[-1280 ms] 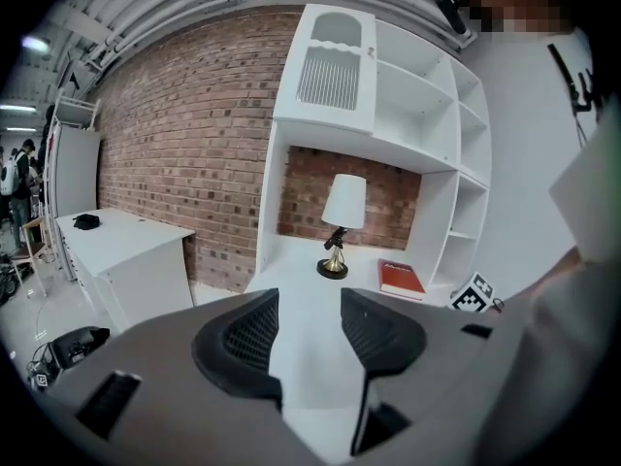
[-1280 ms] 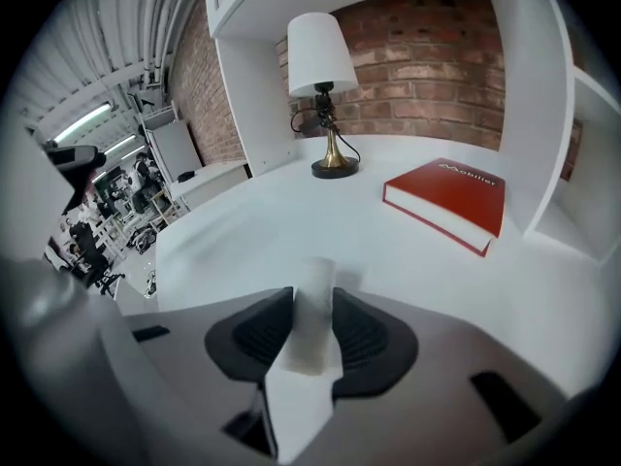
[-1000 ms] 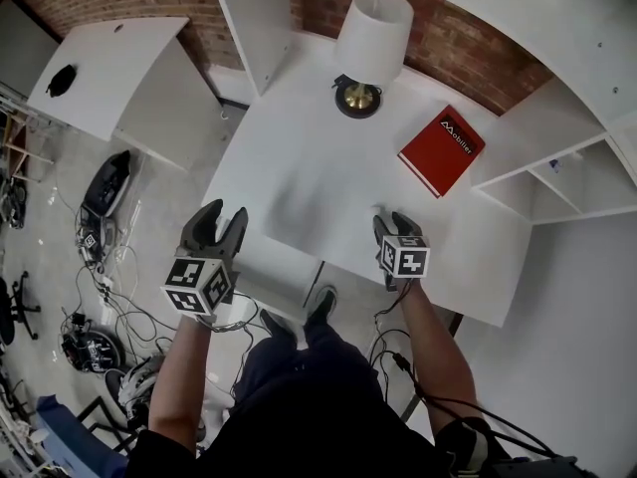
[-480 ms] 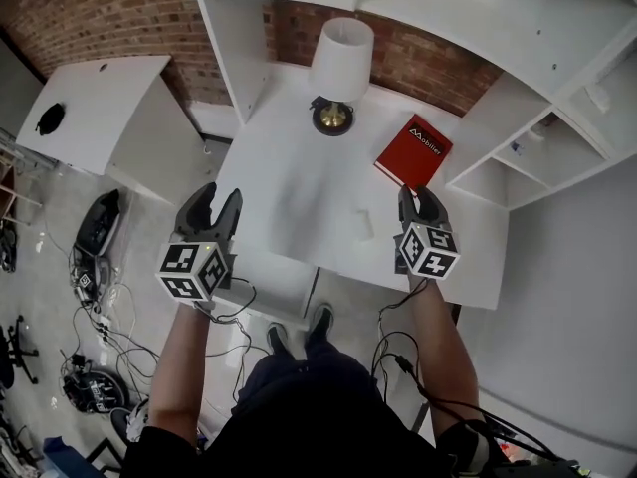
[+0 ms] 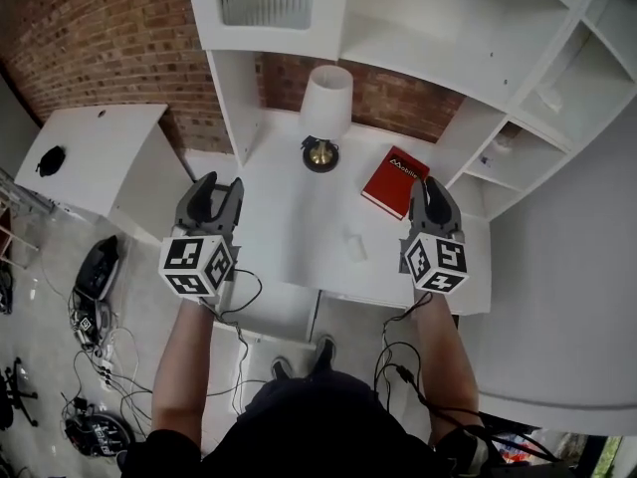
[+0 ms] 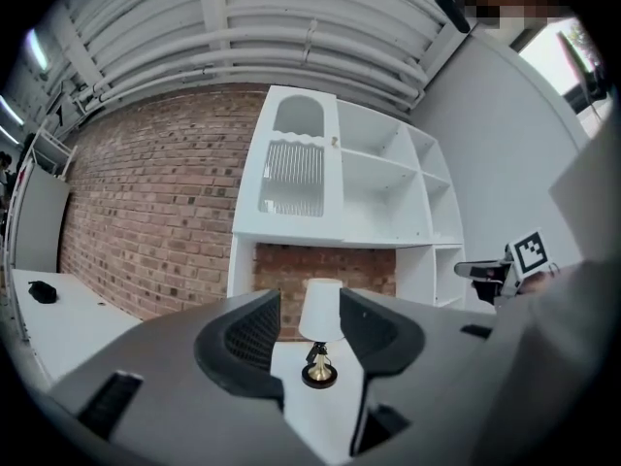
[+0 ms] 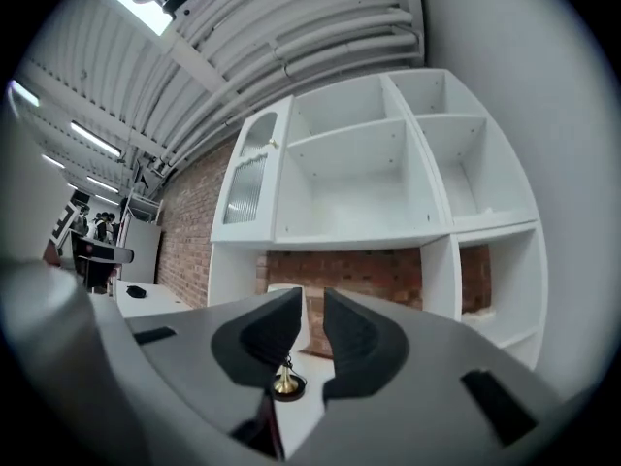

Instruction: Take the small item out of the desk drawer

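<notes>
The white desk [image 5: 289,217] stands under me against a brick wall. A small pale item [image 5: 351,244] lies on its top near the front edge. Below that edge is a white drawer front [image 5: 279,312]; I cannot tell whether it stands open. My left gripper [image 5: 217,191] [image 6: 310,311] hovers over the desk's left edge, open and empty. My right gripper [image 5: 434,193] [image 7: 312,311] hovers over the desk's right end beside the red book [image 5: 395,180]. Its jaws are closing with a narrow gap and nothing between them.
A lamp with a white shade [image 5: 326,108] and brass base [image 5: 319,154] stands at the back of the desk. White shelving [image 5: 468,58] rises behind and to the right. A second white table [image 5: 90,152] is at the left, with cables and gear on the floor [image 5: 95,297].
The head view has tipped up toward the shelving. Both grippers have risen and moved forward over the desk. The right gripper's jaws have narrowed.
</notes>
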Available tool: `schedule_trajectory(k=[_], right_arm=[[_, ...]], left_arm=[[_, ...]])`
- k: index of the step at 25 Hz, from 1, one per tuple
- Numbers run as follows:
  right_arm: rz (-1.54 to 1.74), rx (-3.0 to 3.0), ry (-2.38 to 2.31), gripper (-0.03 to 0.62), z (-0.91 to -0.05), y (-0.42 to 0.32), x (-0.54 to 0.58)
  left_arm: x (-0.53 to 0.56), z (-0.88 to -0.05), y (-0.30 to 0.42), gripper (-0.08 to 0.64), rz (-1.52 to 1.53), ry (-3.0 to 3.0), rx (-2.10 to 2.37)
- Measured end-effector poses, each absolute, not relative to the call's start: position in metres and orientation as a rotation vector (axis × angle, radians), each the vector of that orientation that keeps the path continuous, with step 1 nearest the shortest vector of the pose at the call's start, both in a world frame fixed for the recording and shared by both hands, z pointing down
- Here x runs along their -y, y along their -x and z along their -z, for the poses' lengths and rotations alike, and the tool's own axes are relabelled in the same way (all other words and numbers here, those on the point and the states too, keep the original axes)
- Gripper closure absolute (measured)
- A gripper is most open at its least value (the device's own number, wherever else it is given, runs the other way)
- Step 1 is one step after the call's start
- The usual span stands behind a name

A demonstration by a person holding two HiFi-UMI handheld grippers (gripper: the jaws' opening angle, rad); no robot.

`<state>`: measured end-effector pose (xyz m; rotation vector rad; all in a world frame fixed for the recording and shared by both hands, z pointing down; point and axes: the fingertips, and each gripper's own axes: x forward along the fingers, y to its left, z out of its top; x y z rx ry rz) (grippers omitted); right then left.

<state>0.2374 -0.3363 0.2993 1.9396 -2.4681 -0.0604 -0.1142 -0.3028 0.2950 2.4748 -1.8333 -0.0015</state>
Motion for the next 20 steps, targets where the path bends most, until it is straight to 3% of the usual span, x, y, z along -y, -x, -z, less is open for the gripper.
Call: schedule_trajectory(k=[11,20], right_arm=[[0.272,2.47,-2.0,0.465,-0.228,-0.233,0.303],[0.284,2.443,-1.984,0.471,-0.228,-0.23,0.295]], left_arm=[[0.304,-0.25,0.11,0.37,0.101,-2.51,1.859],[0.304,-0.256,0.107,0.37,0.08,-2.524,1.812]])
